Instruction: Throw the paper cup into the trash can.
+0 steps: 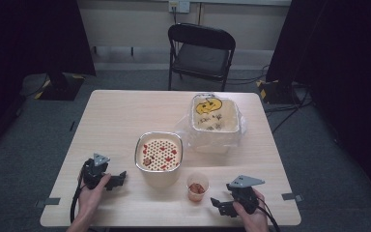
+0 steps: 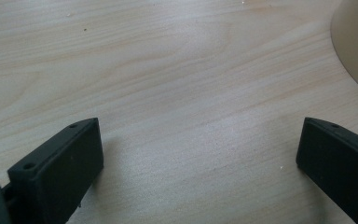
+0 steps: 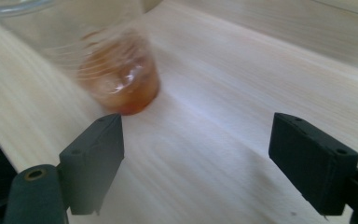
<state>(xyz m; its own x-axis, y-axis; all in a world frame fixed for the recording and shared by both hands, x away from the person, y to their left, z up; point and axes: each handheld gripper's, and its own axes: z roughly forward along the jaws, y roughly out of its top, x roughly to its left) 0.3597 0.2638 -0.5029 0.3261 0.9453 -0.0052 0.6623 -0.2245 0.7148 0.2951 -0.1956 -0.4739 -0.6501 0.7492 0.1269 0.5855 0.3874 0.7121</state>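
Both tools released, resting low near the worktop's near edge.

Left tool (image 1: 117, 180) gapes beside the perforated-lid pot (image 1: 158, 157); right tool (image 1: 221, 203) gapes just beside the clear cup (image 1: 197, 186) of reddish food. Bag-lined bin (image 1: 215, 121) sits toward the far right corner.
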